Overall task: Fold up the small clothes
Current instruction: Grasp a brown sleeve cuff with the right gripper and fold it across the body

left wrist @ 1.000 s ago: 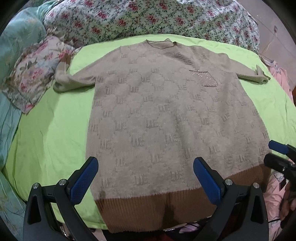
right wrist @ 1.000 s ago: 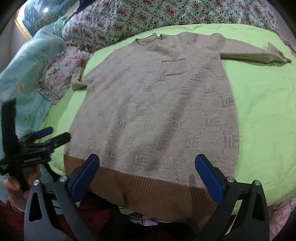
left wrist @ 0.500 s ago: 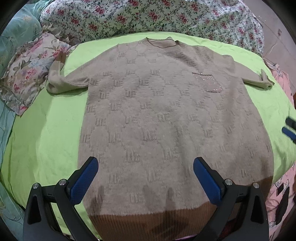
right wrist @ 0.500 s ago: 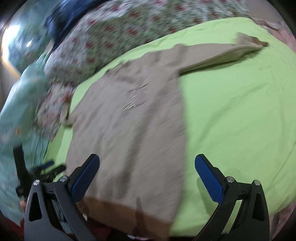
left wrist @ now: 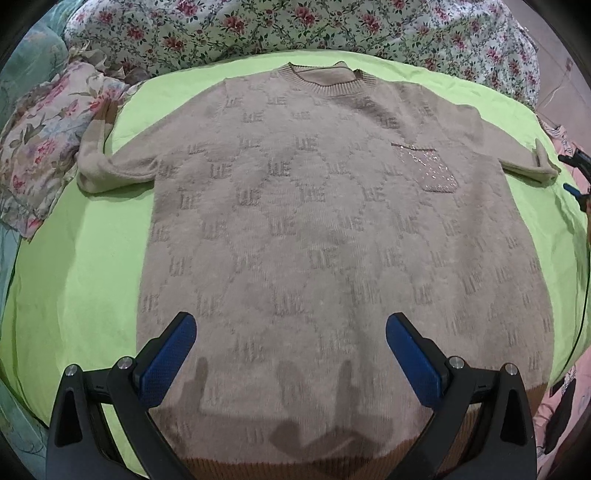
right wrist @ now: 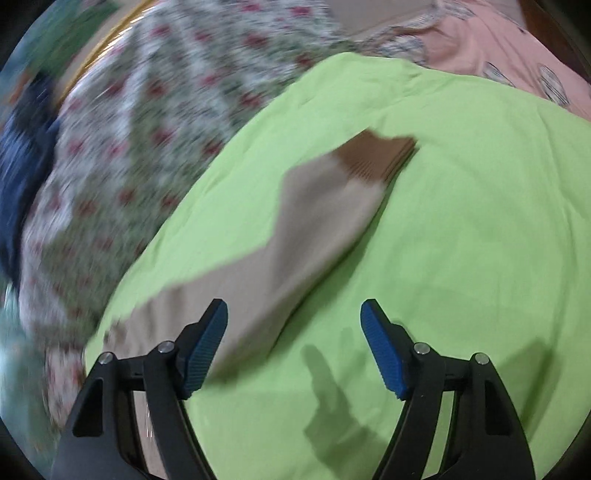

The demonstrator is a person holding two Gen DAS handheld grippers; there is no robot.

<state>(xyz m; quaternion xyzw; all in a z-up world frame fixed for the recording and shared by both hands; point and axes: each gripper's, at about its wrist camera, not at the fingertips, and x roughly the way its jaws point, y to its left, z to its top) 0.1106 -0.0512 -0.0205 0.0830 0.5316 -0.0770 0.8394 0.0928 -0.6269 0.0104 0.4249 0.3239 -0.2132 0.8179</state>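
Observation:
A beige knit sweater (left wrist: pixel 332 236) with a brown hem and a sparkly chest pocket (left wrist: pixel 428 171) lies flat, front up, on a lime-green sheet (left wrist: pixel 74 280). My left gripper (left wrist: pixel 290 350) is open and empty, hovering over the sweater's lower body. My right gripper (right wrist: pixel 293 345) is open and empty above the sweater's right sleeve (right wrist: pixel 295 236), whose brown cuff (right wrist: pixel 373 158) points away; this view is motion-blurred. The right gripper's tips also show at the far right edge of the left wrist view (left wrist: pixel 576 173), near the sleeve end (left wrist: pixel 543 166).
A floral quilt (left wrist: pixel 332 26) is bunched along the back of the bed. A floral pillow (left wrist: pixel 40 144) lies at the left by the left sleeve (left wrist: pixel 107 166). Pink cloth (right wrist: pixel 517 51) lies beyond the sheet's right edge.
My left gripper moved forward over the sweater, hiding most of the hem. My right gripper swung right and forward from the hem to the right sleeve. Both stayed open.

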